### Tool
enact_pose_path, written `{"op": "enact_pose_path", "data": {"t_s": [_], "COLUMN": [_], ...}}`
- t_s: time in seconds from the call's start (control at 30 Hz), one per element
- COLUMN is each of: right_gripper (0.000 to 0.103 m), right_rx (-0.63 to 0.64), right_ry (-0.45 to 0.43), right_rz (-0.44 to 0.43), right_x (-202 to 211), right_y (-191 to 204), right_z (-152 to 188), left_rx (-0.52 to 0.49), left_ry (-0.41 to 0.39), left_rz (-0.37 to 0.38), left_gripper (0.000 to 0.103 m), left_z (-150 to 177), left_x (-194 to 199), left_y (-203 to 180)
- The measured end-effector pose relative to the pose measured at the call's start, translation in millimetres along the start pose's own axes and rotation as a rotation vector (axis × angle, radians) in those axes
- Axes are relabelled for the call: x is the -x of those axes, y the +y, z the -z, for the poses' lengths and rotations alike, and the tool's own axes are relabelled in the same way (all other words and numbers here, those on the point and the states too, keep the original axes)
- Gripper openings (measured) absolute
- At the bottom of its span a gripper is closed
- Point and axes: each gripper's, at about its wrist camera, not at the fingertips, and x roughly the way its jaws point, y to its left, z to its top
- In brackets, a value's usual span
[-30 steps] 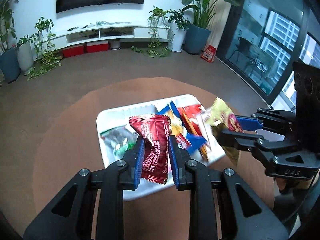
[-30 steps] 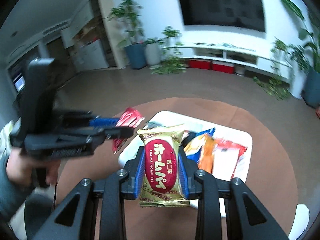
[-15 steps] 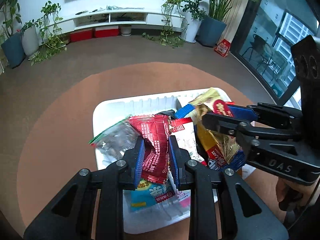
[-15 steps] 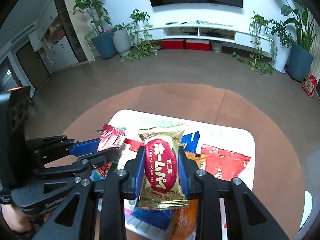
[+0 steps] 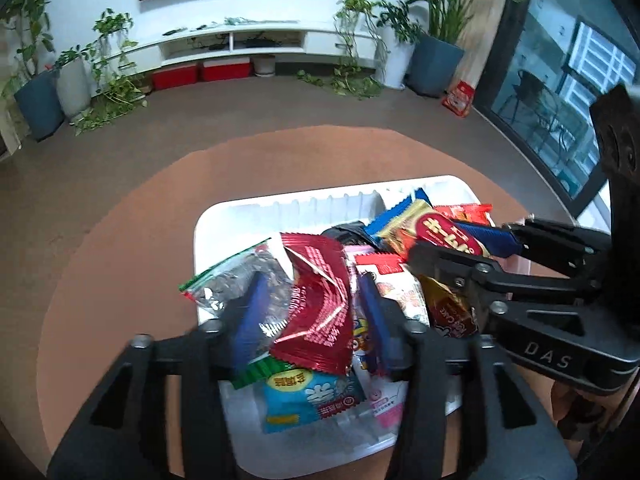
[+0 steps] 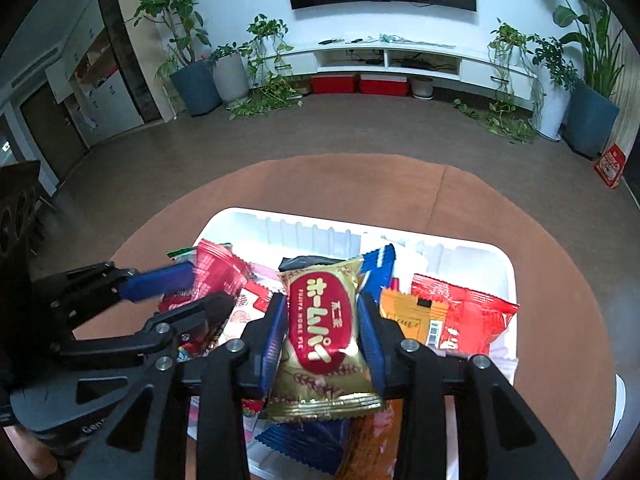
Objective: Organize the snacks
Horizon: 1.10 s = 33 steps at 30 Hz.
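Both my grippers are opening over the white tray (image 5: 280, 208). The left gripper (image 5: 312, 312) has let its red packet (image 5: 316, 312) go slack between the pads. The right gripper (image 6: 322, 332) has loosened around the gold pie packet (image 6: 324, 328), with daylight on both sides.

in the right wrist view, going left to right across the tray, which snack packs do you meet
crinkled red packet → gold pie pack between the right gripper fingers, jaws opening → orange packet → big red packet

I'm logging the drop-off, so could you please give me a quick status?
Left hand-held gripper opening, dark red packet loose between the jaws. Right hand-held gripper opening around gold pie packet. Both over white tray. Nothing blocking.
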Motion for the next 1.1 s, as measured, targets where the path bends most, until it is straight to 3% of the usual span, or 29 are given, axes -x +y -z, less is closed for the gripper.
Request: {"op": "enact_pose_path", "data": {"t_s": [0.13, 0.3, 0.43, 0.67, 0.73, 0.8, 0.83, 0.93, 1.03, 1.1], "right_gripper": [0.054, 0.074, 0.082, 0.102, 0.103, 0.103, 0.103, 0.103, 0.103, 0.103], "right_rx": [-0.026, -0.032, -0.039, -0.094, -0.145, -0.199, -0.24, -0.303, -0.321, -0.323], "right_ry": [-0.042, -0.113, -0.196, -0.322, -0.343, -0.342, -0.335, -0.275, -0.285, -0.29], "right_rz": [0.001, 0.027, 0.04, -0.077, -0.127, -0.18, -0.2, -0.173, -0.191, -0.169], "right_x": [14.1, 37.9, 69.8, 131.9, 145.4, 152.8, 155.2, 152.7, 153.5, 154.8], "right_y": [-6.5, -4.4, -3.4, -12.5, -21.1, -29.2, -35.3, -39.4, -39.4, -39.1], "right_z": [4.7, 7.9, 12.3, 42.7, 57.3, 69.2, 78.3, 97.9, 122.6, 135.5], "left_rx": [0.04, 0.067, 0.074, 0.045, 0.049, 0.061, 0.049, 0.043, 0.085, 0.187], "left_ry": [-0.02, -0.05, -0.087, -0.233, -0.254, -0.292, -0.315, -0.318, -0.277, -0.279], "left_rz": [-0.02, -0.044, -0.091, -0.077, -0.207, -0.41, -0.444, -0.394, -0.377, -0.278], "left_gripper": [0.087, 0.103, 0.103, 0.103, 0.103, 0.103, 0.103, 0.103, 0.103, 0.103], "left_z": [0.4, 9.8, 18.6, 48.2, 66.0, 90.9, 100.3, 131.5, 155.5, 169.5], "left_x": [9.3, 29.5, 53.5, 122.2, 140.3, 157.3, 163.4, 174.0, 176.5, 182.7], "left_y": [9.5, 14.3, 10.6, -15.4, -30.8, -48.9, -55.7, -68.7, -73.7, -64.8]}}
